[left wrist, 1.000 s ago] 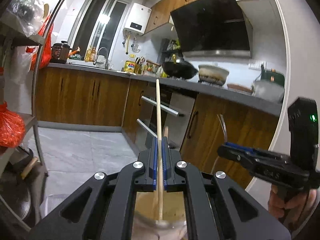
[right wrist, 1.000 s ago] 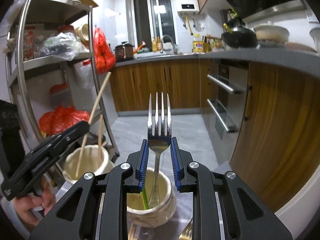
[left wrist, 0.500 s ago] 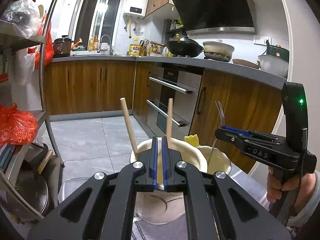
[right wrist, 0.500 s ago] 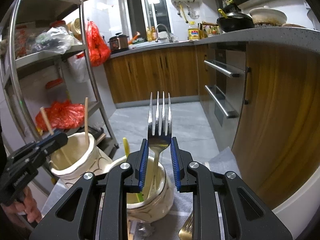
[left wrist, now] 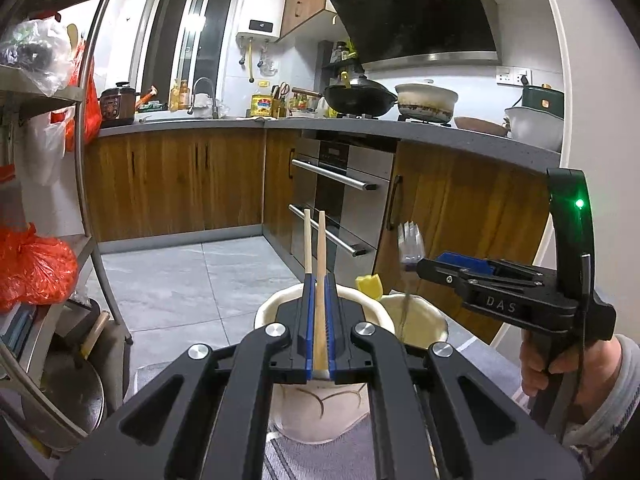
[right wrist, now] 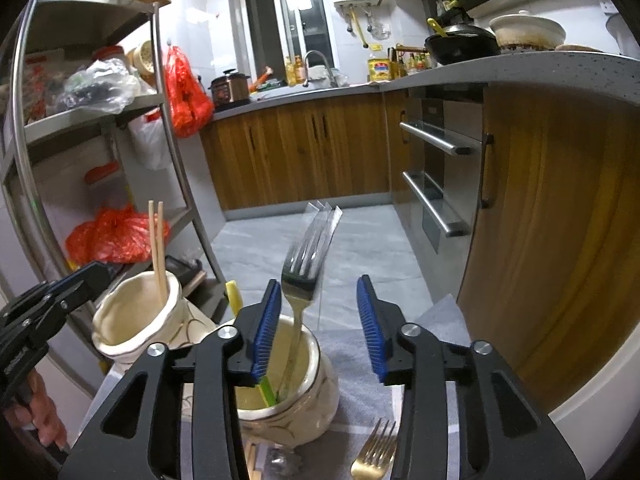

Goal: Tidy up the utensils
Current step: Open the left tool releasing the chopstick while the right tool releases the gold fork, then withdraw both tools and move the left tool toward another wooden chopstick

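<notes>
As the right gripper [right wrist: 318, 322] jaws are opening, the silver fork [right wrist: 306, 272] that was clamped upright 1 s ago now tips free, handle down in the near ceramic jar [right wrist: 296, 396]. Fork counts as placed. Left gripper [left wrist: 318, 320], empty 0.5 s ago, is pinched on 1 chopstick [left wrist: 320, 280] over the far jar [right wrist: 132, 320]. 1 gold fork [right wrist: 374, 454] remains at the mat's near edge.
</notes>
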The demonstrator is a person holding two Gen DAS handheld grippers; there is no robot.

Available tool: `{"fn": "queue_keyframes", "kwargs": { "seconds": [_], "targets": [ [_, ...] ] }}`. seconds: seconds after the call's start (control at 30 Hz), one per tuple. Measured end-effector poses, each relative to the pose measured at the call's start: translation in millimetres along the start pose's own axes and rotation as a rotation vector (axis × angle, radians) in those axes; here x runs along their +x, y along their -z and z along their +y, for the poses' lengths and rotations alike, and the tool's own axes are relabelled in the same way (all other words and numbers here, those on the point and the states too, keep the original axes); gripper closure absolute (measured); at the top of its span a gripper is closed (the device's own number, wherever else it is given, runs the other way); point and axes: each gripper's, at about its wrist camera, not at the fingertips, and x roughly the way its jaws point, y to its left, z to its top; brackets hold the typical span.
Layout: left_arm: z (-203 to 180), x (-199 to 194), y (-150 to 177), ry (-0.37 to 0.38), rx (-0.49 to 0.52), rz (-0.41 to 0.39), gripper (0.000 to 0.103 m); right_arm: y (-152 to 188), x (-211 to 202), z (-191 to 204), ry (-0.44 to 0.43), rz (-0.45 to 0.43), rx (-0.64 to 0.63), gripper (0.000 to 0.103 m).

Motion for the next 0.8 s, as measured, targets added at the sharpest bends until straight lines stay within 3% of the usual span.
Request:
{"fn": "queue_keyframes", "kwargs": {
  "seconds": [0.17,0.23,0.4,0.47,0.53,0.6,0.8],
  "targets": [
    [0.9,-11.3,-0.6,-0.003,0.0,0.007,0.094,2.9,-16.1,-4.6,0.012,-0.027,0.016,0.037],
    [1.1,-15.3,-0.2,-0.011,0.0,0.003,0.071,5.4,-24.6,-7.2,0.018,-0.039,0.021,0.03],
    [2.5,-26.4,0.6,-0.041,0.013,-0.007,0.048,9.6,-44.6,-14.3,0.008,-0.058,0.043,0.01],
    [1.5,-30.4,1.0,-0.051,0.014,-0.012,0.037,10.4,-54.0,-15.9,0.002,-0.069,0.049,0.006],
    [-0.5,-35.7,1.1,-0.075,0.017,-0.02,0.016,11.3,-62.6,-16.7,0.01,-0.083,0.048,0.005],
    [-3.4,-41.1,0.8,-0.091,0.02,-0.036,0.007,12.2,-71.8,-16.1,0.023,-0.096,0.04,0.005],
    [-11.4,-52.9,-0.7,-0.103,0.026,-0.034,0.006,17.9,-96.5,-17.3,0.042,-0.129,0.04,0.005]
  ]
}}
